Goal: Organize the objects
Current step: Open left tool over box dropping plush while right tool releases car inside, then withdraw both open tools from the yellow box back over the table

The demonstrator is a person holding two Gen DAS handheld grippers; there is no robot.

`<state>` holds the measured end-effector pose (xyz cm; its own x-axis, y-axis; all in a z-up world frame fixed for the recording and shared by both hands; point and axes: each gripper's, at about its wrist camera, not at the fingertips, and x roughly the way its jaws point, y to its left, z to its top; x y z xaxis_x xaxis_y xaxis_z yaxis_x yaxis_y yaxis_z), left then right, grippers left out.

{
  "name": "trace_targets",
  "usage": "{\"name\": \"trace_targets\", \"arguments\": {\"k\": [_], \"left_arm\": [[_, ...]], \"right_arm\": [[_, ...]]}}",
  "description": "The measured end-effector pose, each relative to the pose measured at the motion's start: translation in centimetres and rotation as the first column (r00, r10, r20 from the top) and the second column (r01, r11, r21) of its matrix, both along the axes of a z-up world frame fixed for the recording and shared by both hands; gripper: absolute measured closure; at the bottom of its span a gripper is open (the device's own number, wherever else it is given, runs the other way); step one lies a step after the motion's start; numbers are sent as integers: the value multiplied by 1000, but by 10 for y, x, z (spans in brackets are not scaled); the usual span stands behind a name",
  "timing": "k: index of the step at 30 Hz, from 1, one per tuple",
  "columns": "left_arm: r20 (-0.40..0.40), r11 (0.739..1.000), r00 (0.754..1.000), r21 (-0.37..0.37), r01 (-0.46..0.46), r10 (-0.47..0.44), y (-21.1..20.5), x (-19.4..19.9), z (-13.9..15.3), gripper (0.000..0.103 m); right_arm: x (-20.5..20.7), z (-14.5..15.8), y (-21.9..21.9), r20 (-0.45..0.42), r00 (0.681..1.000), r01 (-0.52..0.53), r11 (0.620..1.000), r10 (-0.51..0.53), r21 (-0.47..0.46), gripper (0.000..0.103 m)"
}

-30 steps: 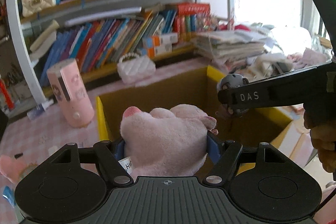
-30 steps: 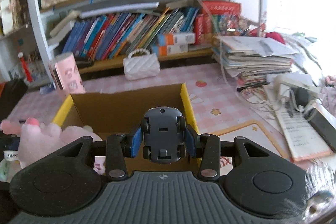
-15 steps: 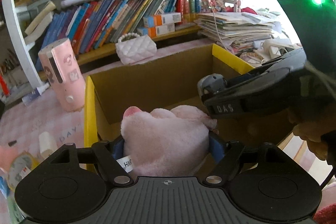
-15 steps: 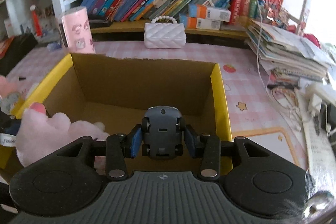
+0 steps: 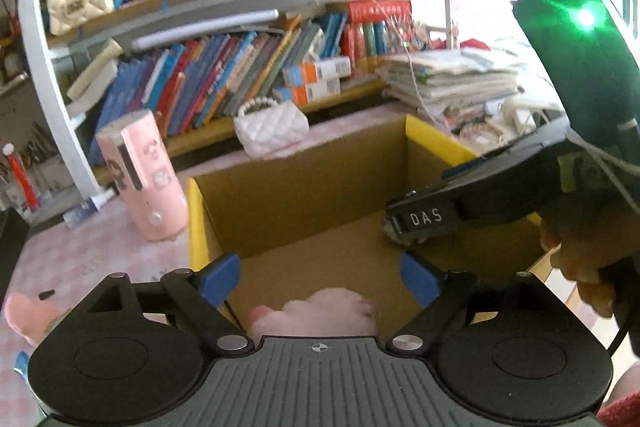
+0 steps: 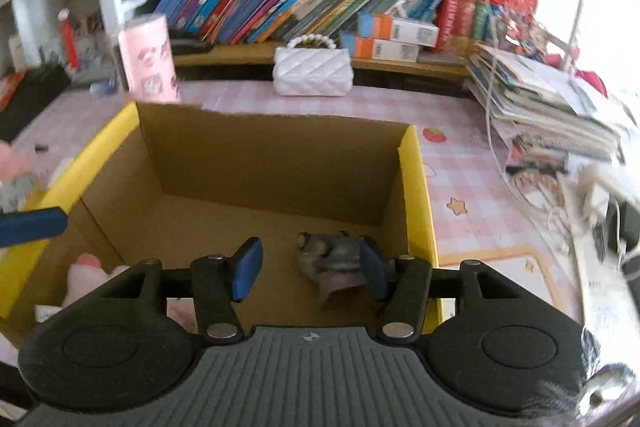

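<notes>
An open cardboard box [image 5: 304,183] with yellow flaps stands on the pink checked table; it also shows in the right wrist view [image 6: 264,151]. My left gripper [image 5: 320,277] is open above the box, and the pink plush toy [image 5: 320,313] lies below it inside. My right gripper [image 6: 308,269] is open over the box's right side. The small grey toy car [image 6: 330,255] lies on the box floor beside the right finger. The plush [image 6: 90,275] shows at the box's left in the right wrist view.
A pink cylinder [image 5: 140,171] stands left of the box and a white quilted purse [image 5: 272,127] behind it. A bookshelf [image 5: 240,67] fills the back. Stacked papers [image 6: 540,107] and cables lie at the right. Another pink plush [image 5: 24,311] lies at the far left.
Both grippers opened. The plush dropped from the left gripper into the box, and the toy car dropped from the right gripper onto the box floor.
</notes>
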<state>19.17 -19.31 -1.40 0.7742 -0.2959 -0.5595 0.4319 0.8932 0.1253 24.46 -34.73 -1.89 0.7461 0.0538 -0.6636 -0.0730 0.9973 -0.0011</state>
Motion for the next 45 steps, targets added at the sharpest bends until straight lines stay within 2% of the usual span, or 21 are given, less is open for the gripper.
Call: {"name": "trace_targets", "arguments": {"k": [7, 12, 15, 22, 31, 37, 45], "left_arm": [[57, 996, 996, -75, -58, 62, 30, -23, 19, 8], [82, 991, 994, -116, -63, 73, 49, -39, 24, 8], [91, 991, 994, -122, -50, 61, 58, -49, 24, 8], [65, 992, 997, -122, -43, 51, 85, -70, 17, 7], [-26, 990, 993, -85, -115, 114, 143, -103, 1, 7], [-99, 987, 984, -55, -154, 148, 176, -121, -12, 7], [-106, 979, 975, -40, -201, 195, 206, -148, -14, 7]], "right_arm": [[-36, 24, 6, 104, 991, 80, 995, -85, 52, 51], [-71, 41, 12, 165, 970, 166, 982, -179, 87, 50], [-91, 44, 19, 188, 957, 212, 974, -222, 74, 37], [-121, 39, 47, 174, 953, 249, 968, -249, 25, 32], [-158, 13, 95, 60, 957, 280, 959, -282, 36, 32], [-179, -9, 138, -18, 971, 240, 970, -239, 39, 32], [-204, -19, 182, -54, 986, 161, 986, -159, 43, 31]]}}
